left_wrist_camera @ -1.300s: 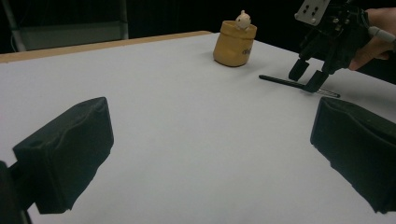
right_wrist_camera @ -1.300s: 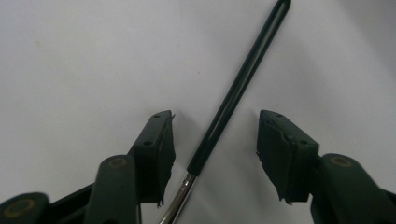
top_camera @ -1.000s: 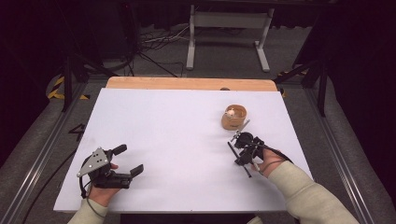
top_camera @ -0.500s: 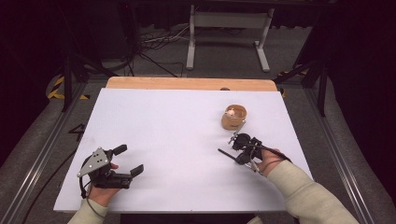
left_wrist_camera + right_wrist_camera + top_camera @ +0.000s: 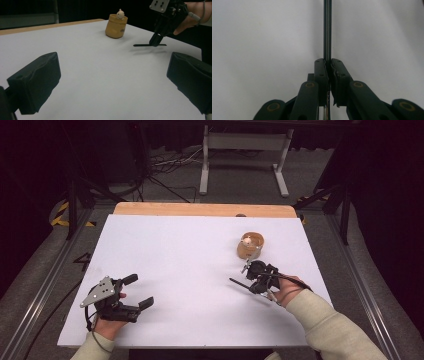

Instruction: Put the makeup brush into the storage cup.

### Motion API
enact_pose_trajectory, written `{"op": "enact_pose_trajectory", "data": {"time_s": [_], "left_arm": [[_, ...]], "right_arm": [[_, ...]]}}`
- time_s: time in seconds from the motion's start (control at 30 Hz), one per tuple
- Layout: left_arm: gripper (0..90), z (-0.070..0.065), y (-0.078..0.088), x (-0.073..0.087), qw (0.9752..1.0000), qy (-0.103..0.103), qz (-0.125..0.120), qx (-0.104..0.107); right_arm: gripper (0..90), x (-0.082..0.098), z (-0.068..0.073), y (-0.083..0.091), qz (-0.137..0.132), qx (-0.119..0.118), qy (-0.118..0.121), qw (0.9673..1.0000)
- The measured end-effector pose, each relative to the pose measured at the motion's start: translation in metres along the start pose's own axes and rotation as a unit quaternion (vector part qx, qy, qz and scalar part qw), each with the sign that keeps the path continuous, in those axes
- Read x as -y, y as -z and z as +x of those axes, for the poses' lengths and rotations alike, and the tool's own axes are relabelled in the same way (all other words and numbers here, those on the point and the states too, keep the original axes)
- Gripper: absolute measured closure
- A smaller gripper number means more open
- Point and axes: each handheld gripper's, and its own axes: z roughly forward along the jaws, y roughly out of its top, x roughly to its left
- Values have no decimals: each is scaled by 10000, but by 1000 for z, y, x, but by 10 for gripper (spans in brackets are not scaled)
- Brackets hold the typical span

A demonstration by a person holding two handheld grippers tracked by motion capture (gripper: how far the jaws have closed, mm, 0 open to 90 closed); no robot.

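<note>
Rod, thin, dark, metal (image 5: 327, 27), pinched between the pressed-together jaws of the right gripper (image 5: 254, 279); it sticks out level just above the white tabletop (image 5: 190, 255), right of centre. Jaws have just been closing on it. Tan round cup (image 5: 249, 246) with small pale figure (image 5: 120, 14) inside stands just beyond. Left gripper (image 5: 134, 292), jaws spread, rests at near left, well apart.

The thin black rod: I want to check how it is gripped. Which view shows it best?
The right gripper view: the thin black rod runs straight out from between the shut right claw. The left gripper view shows it level above the table; the high view shows it as a small sliver.
</note>
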Motion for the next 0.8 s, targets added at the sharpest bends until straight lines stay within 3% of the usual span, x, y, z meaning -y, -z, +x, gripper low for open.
{"op": "enact_pose_trajectory", "data": {"time_s": [0.13, 0.23, 0.33, 0.37, 0.5, 0.8], "left_arm": [[7, -2, -3, -2, 9999, -18, -6, 132], [10, -2, -5, -4, 9998, -143, 48, 150], [10, -2, -6, -5, 9998, -117, 74, 143], [10, -2, -6, -5, 9998, -127, 98, 150], [10, -2, -8, -6, 9997, -145, 105, 149], [11, -3, -16, -9, 9988, -213, 222, 368]], "right_arm": [[837, -10, 6, 9, -34, -17, 205, 9998], [837, -19, 12, 16, -94, -57, 379, 9992], [837, -23, 15, 20, -125, -86, 490, 9987], [837, -30, 19, 25, -148, -106, 634, 9978], [837, -41, 25, 30, -174, -128, 798, 9966], [837, -64, 40, 37, -188, -198, 1233, 9920]]}}
